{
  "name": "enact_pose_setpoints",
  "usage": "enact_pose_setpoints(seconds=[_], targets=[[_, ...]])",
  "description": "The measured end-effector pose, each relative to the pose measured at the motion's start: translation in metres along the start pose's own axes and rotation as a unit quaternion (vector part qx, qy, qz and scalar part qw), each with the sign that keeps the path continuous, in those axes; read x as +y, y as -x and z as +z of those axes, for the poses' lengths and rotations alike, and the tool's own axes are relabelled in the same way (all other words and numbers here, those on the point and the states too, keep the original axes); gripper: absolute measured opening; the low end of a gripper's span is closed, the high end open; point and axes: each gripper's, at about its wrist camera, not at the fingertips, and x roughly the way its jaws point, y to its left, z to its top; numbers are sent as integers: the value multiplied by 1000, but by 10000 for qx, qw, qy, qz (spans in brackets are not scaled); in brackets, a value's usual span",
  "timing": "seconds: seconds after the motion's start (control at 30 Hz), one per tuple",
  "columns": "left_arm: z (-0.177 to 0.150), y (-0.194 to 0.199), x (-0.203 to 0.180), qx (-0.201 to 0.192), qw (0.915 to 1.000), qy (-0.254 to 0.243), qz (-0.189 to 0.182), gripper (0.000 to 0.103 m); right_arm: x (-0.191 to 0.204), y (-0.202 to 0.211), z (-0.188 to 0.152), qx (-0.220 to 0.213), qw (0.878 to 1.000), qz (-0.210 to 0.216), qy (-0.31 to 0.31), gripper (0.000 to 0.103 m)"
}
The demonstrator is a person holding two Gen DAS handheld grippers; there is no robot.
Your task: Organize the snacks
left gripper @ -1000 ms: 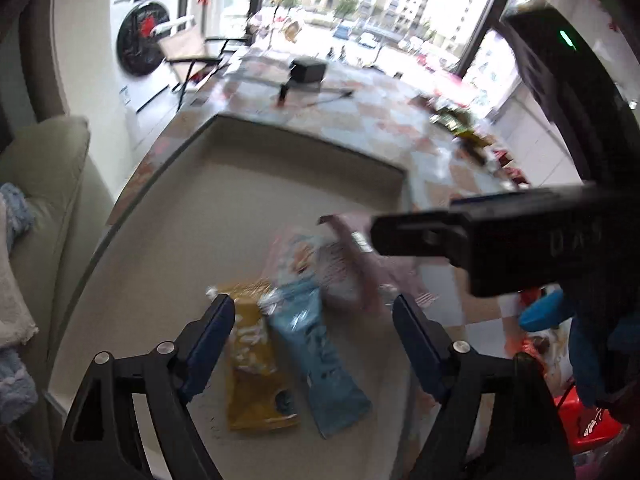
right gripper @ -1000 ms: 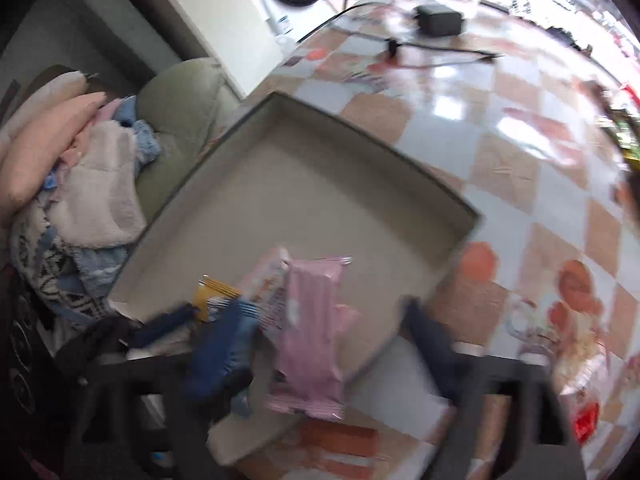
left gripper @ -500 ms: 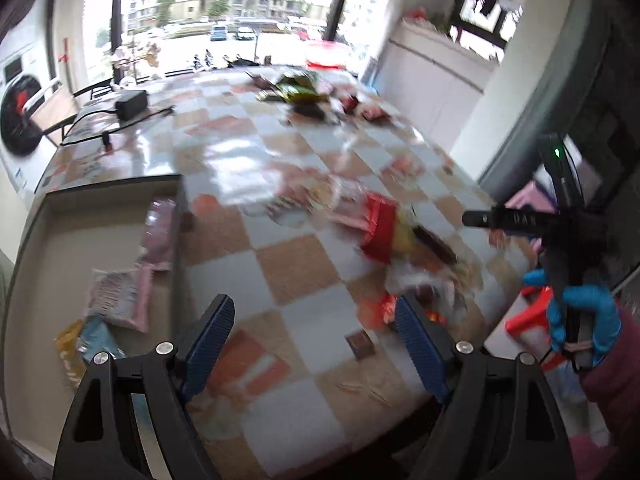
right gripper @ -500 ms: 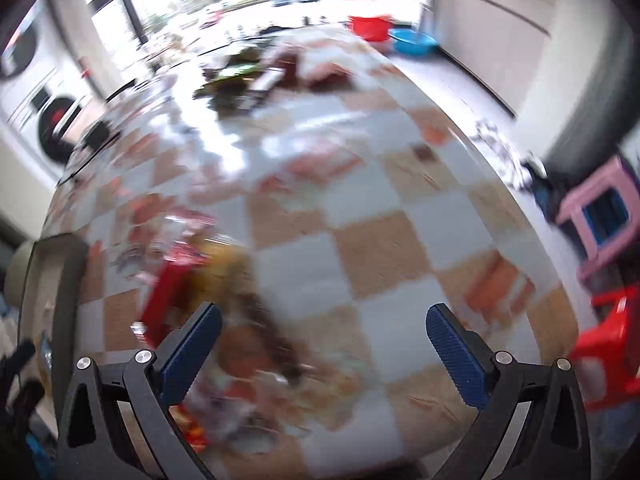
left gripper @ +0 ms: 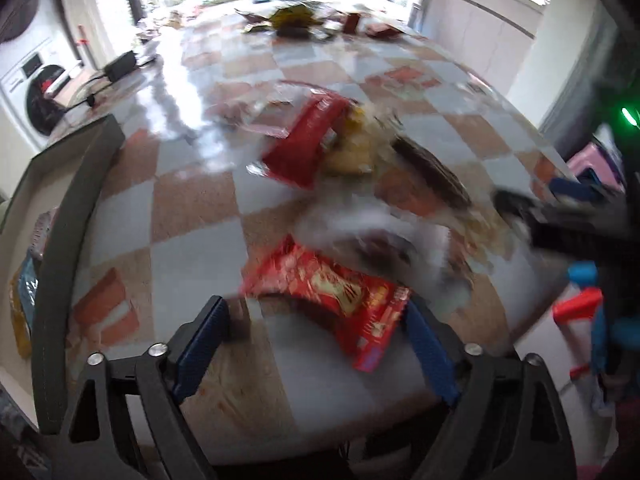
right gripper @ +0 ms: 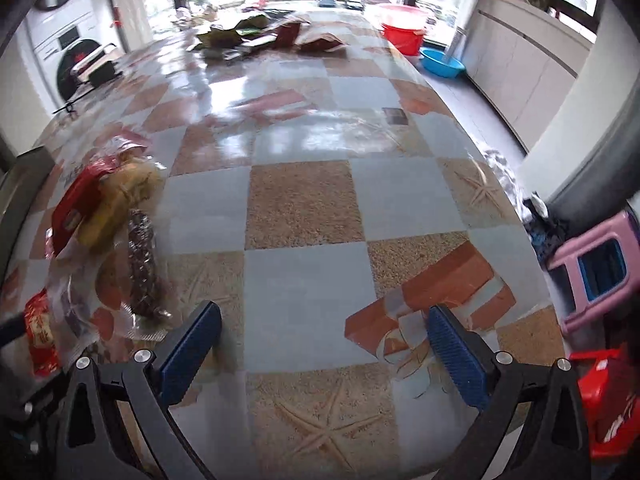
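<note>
Both grippers hang over the checked table, neither one holding a snack.

The left gripper (left gripper: 316, 344) points steeply down with its jaws opening wide; a red snack packet (left gripper: 340, 292) lies on the table (left gripper: 192, 248) between the blue pads, which do not press on it. Just beyond it sits a blurred heap of snacks (left gripper: 360, 152), with a second red packet, a yellow one and a dark one. The tray (left gripper: 68, 216) stands at the table's left edge with a few packets inside. The right gripper (right gripper: 324, 352) is spread wide above bare tiles, nothing between its fingers, the heap well off to its left.
</note>
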Motion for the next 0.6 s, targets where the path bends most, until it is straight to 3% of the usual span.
enact_pose_setpoints(seconds=[0.1,0.23,0.43,0.6], targets=[[22,-13,17,113,9983,480,318,94,0,2,-7,-173,9992,216,291,103],[45,-30,42,-28,9943,981,407,98,-1,6,-14,-393,9981,297,382,103],[69,-48,58,-586,9900,1164,545,103,0,7,-16,-551,9969,336,441,103],[70,-50,59,-745,9890,1158,544,103,0,6,-15,-545,9964,372,529,103]])
